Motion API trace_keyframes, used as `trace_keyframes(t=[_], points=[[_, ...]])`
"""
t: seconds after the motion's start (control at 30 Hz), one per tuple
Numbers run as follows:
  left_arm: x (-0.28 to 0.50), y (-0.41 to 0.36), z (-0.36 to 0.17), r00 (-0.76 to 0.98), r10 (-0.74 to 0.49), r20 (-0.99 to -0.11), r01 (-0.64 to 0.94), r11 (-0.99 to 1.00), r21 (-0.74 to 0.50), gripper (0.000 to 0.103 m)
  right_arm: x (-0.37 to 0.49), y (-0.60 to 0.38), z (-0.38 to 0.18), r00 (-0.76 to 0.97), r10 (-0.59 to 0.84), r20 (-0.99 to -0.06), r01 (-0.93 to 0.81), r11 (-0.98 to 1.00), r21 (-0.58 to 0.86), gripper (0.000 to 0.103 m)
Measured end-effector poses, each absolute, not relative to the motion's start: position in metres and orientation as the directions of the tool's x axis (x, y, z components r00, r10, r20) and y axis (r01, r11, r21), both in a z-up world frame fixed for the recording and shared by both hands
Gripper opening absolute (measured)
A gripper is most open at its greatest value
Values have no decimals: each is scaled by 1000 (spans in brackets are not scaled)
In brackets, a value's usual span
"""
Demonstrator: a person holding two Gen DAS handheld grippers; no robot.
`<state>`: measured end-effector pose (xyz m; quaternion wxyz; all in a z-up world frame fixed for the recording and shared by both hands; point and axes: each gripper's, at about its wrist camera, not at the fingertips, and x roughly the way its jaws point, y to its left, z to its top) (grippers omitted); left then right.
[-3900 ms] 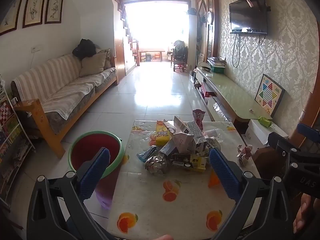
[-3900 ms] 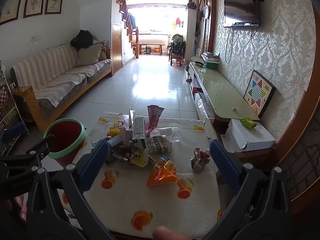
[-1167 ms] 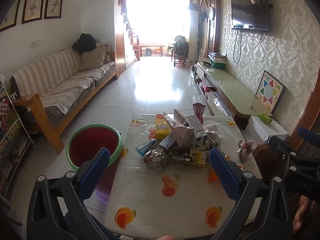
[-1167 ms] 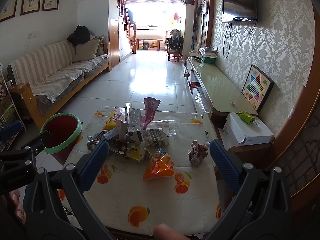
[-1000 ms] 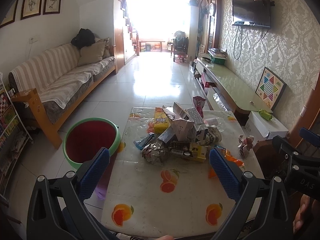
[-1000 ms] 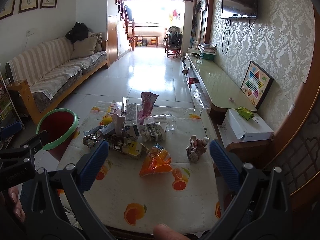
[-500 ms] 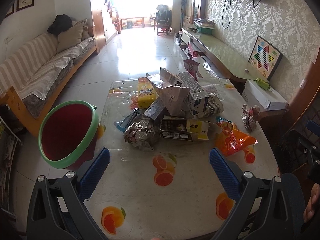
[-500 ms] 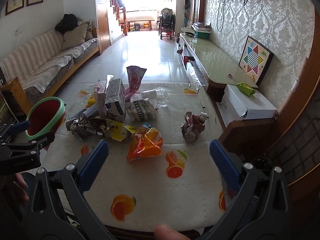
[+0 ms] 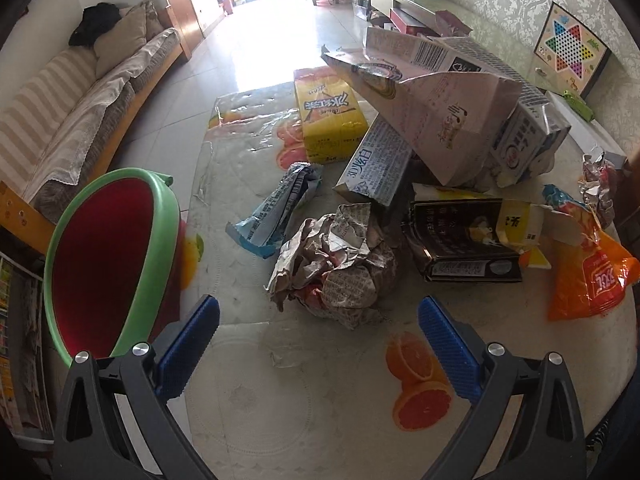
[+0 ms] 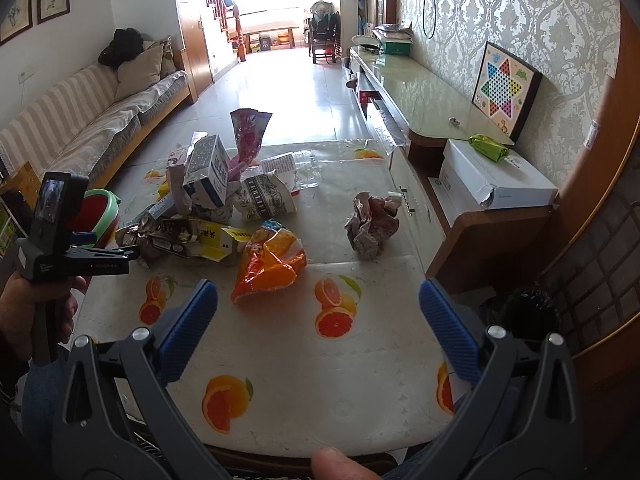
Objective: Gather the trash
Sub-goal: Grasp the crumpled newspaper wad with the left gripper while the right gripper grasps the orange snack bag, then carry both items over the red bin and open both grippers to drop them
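A: Left gripper (image 9: 319, 322) dropped in closer since half a second ago; the trash pile fills its view now. Right gripper (image 10: 318, 304) barely shifted.

B: Jaw state?

A: Both spread wide, blue pads far apart, nothing between them. Left one hangs over the table (image 9: 256, 392), with the crumpled newspaper ball (image 9: 334, 266) just ahead at 12 o'clock, not touching.

B: Rest of the pile, left view?

A: Blue-white wrapper (image 9: 276, 208) at 11 o'clock from the ball. Yellow drink carton (image 9: 326, 114) further out at 12. Big torn pink-white carton (image 9: 436, 108) leaning on top of the heap at 1. Flattened black-and-yellow box (image 9: 466, 238) beside the ball at 3. Orange snack bag (image 9: 590, 276) past the box, near the table's right edge.

B: Bin?

A: Red bin with green rim (image 9: 108, 256), off the table's left edge at 9 o'clock, mouth open, tilted toward the camera in the fisheye.

B: Right view?

A: Right gripper sits back over the near table edge. Orange snack bag (image 10: 270, 260) at 12 o'clock, just ahead of the left pad. Crumpled foil-paper wad (image 10: 370, 222) at 1, alone, well apart from the heap. Carton heap (image 10: 216, 184) at 11. Left gripper body (image 10: 64, 240) shows at 9 with a hand (image 10: 32, 308) on its handle; bin (image 10: 98, 210) partly hidden behind it.

B: Background?

A: Striped sofa (image 10: 80, 120) left, Chinese checkers board (image 10: 504, 88) against the right wall.
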<state>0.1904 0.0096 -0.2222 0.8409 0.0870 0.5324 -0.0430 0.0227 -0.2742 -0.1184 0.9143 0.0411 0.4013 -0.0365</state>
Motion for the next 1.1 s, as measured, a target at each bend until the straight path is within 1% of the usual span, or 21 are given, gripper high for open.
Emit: trace_keyframes(t=[0.03, 0.13, 0.2, 0.23, 0.27, 0.33, 0.37, 0.47, 0.63, 0.73, 0.8, 0.9, 1.1], points=[[195, 9, -228, 424, 33, -905, 162, 981, 111, 95, 23, -277, -120, 672, -36, -740, 106, 993, 47, 100], [206, 9, -237, 404, 11, -915, 152, 985, 79, 86, 22, -289, -123, 665, -36, -746, 119, 991, 58, 100], [209, 9, -241, 394, -13, -919, 136, 990, 44, 81, 23, -296, -126, 657, -14, -754, 124, 988, 90, 100], [210, 8, -242, 396, -22, -918, 136, 990, 35, 76, 23, -302, -128, 645, 10, -764, 128, 984, 121, 100], [210, 7, -243, 400, -28, -916, 135, 990, 29, 68, 24, -306, -131, 636, 36, -771, 130, 980, 153, 100], [210, 5, -244, 409, -44, -911, 132, 991, 11, 61, 25, -309, -134, 636, 64, -769, 122, 976, 182, 100], [208, 4, -244, 411, -52, -910, 132, 991, 3, 55, 26, -308, -135, 636, 74, -768, 114, 976, 188, 100], [204, -3, -242, 425, -54, -904, 151, 988, 12, 49, 32, -301, -138, 633, 98, -768, 85, 977, 195, 100], [180, -6, -231, 464, -84, -882, 158, 987, -11, 47, 49, -284, -144, 626, 129, -769, 32, 981, 191, 100], [160, -3, -221, 494, -113, -862, 153, 987, -42, 47, 63, -270, -149, 618, 122, -777, -1, 988, 155, 100], [149, 1, -215, 510, -125, -851, 153, 987, -53, 47, 72, -263, -154, 625, 141, -768, -27, 987, 159, 100], [131, 6, -207, 530, -146, -835, 153, 985, -75, 47, 93, -255, -167, 598, 165, -784, -36, 983, 179, 99], [101, 22, -189, 570, -171, -804, 164, 982, -92, 47, 134, -237, -210, 511, 155, -845, -42, 987, 155, 86]])
